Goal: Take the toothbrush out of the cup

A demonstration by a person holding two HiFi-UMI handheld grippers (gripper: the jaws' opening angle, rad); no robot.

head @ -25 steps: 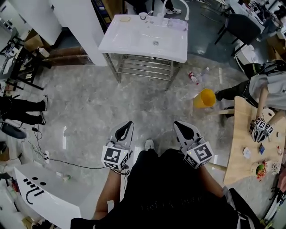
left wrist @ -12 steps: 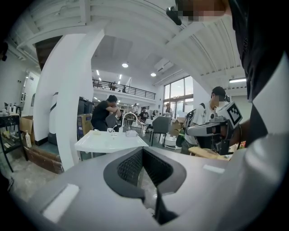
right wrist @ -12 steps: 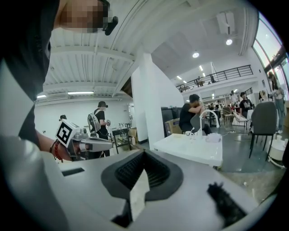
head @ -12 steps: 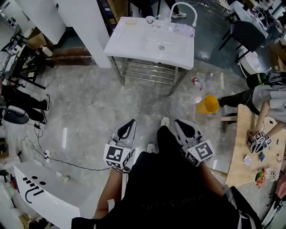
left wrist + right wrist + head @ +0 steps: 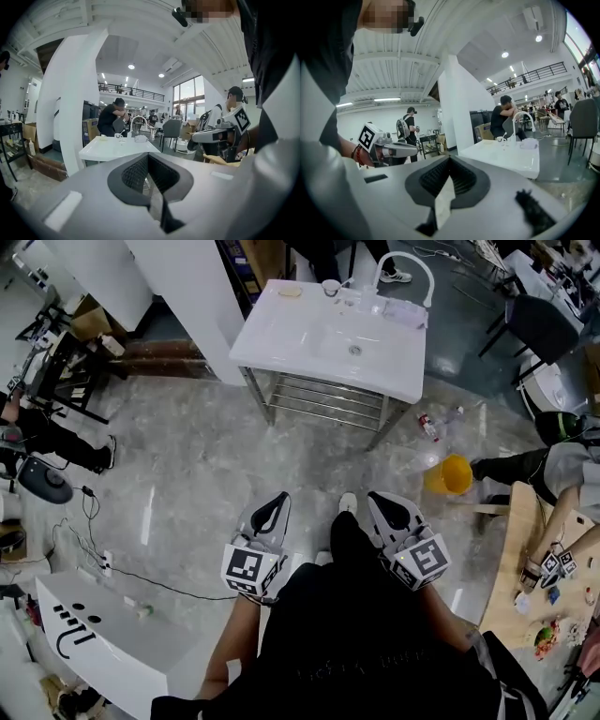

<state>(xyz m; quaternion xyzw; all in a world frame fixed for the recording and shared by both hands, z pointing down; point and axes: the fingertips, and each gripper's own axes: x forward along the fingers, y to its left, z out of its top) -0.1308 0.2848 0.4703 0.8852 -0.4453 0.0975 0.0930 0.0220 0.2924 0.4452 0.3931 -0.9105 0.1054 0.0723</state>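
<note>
Black shirt, white shoe

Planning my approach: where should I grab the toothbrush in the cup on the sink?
Likely the end sticking out above the cup rim, coming down from above: the toothbrush stands inside the cup, whose wall blocks a side grip. Its lean is unclear from here.

Grey marbled floor; white washbasin on metal stand; white pillar; yellow bucket; ceiling spotlights.
</note>
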